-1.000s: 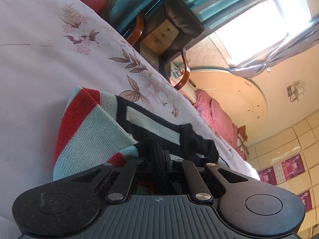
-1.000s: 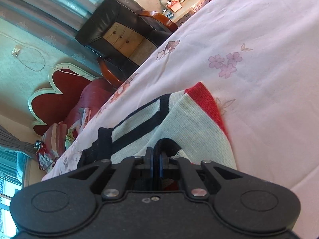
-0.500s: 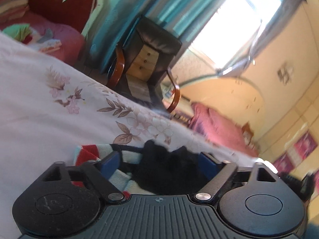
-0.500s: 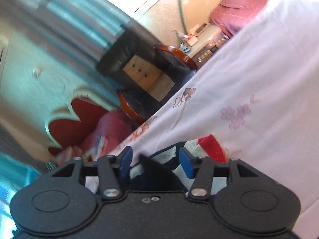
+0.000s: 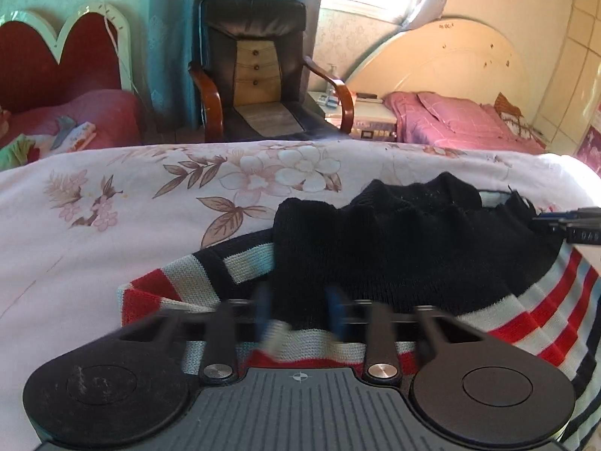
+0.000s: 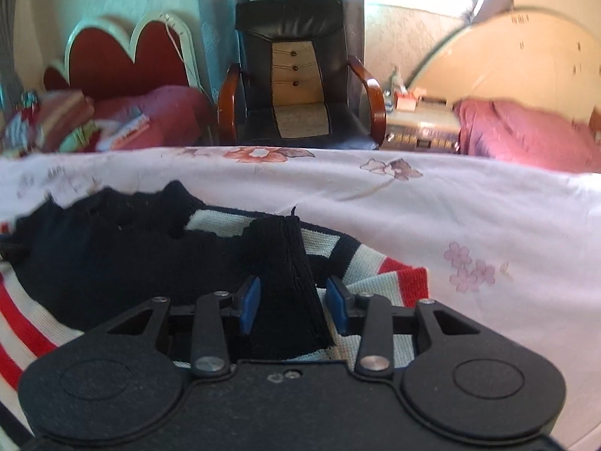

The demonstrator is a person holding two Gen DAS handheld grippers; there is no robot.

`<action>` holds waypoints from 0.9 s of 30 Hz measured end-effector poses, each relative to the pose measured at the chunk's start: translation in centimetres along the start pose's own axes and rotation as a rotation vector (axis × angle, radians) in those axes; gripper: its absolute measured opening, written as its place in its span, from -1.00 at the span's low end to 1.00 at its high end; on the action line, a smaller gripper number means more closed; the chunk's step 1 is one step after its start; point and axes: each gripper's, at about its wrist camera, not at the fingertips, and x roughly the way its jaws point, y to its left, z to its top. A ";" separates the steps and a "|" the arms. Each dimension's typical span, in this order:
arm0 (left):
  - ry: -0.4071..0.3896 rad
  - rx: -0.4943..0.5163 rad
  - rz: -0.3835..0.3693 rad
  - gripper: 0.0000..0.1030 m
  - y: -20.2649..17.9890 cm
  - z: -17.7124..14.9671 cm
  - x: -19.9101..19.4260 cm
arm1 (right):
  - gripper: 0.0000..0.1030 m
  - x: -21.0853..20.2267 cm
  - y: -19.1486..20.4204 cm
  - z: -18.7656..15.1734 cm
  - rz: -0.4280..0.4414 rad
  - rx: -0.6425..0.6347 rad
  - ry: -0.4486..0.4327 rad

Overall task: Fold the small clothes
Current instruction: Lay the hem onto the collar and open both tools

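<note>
While the sweater [image 5: 375, 248] lies on the bed [image 5: 75, 233], my left gripper [image 5: 296, 314] shows blurred fingers with a black cuff between them, still closing. My right gripper [image 6: 293, 302] fingers are closing around a black cuff, not touching.

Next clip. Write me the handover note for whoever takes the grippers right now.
Left gripper: pads blurred, shut on the striped sweater at its black hem.
Right gripper: jaws closing, a fold of the hem between the pads, not yet pinched.
Sweater lies bunched on the floral bedsheet.
Done: hem brought up to both grippers.
Left: complete the right grip, fold the sweater, lay it flat.
</note>
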 end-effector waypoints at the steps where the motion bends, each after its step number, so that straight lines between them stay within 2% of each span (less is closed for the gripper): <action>1: -0.014 -0.017 -0.001 -0.89 0.2 -0.1 -0.4 | -0.73 -0.1 0.5 -0.1 -0.019 -0.035 -0.012; 2: -0.031 -0.003 0.010 -0.89 0.1 -0.2 -0.7 | -0.89 -0.2 0.9 -0.1 -0.036 -0.070 -0.026; 5: -0.137 0.006 0.030 -0.90 -0.2 -0.6 -2.0 | -0.90 -1.0 1.5 0.1 -0.048 -0.117 -0.097; 8: -0.291 -0.057 0.058 -0.90 0.4 -1.5 -4.6 | -0.90 -2.5 1.0 0.6 -0.054 -0.106 -0.189; 10: -0.331 -0.097 0.097 -0.90 0.8 -2.1 -5.1 | -0.90 -2.9 0.4 0.9 -0.072 -0.082 -0.228; 12: -0.296 -0.138 0.125 -0.90 1.1 -2.4 -4.1 | -0.90 -2.5 -0.4 1.0 -0.098 -0.059 -0.234; 15: -0.162 -0.139 0.177 -0.90 0.9 -2.6 -1.0 | -0.90 0.0 -1.4 0.8 -0.093 0.001 -0.153; 16: -0.166 -0.119 0.198 -0.90 0.4 -2.5 -0.7 | -0.89 1.3 -1.4 0.3 -0.108 0.006 -0.101; 17: -0.158 -0.093 0.219 -0.90 -0.1 -2.3 -0.6 | -0.88 2.0 -1.4 -0.2 -0.115 0.013 -0.087; 21: -0.151 -0.041 0.257 -0.86 -1.2 -2.1 -0.5 | -0.82 2.2 -1.4 -0.4 -0.114 0.039 -0.098; 22: -0.150 -0.043 0.248 -0.78 -1.1 -2.0 -0.5 | -0.75 2.2 -1.5 -0.4 -0.112 0.044 -0.096; 24: -0.150 -0.042 0.202 -0.49 -0.8 -2.0 -0.7 | -0.47 1.9 -1.9 -0.1 -0.117 0.066 -0.091; 25: -0.144 -0.041 0.163 0.17 -0.6 -1.9 -1.0 | -0.01 1.5 -2.0 0.0 -0.115 0.083 -0.096; 26: -0.123 -0.042 0.157 0.93 -0.6 -1.6 -1.1 | 0.24 0.9 -2.2 0.0 -0.093 0.094 -0.111; 27: -0.148 -0.043 0.177 0.95 -0.7 -1.5 -1.9 | 0.26 -0.1 -2.0 -0.1 -0.082 0.086 -0.151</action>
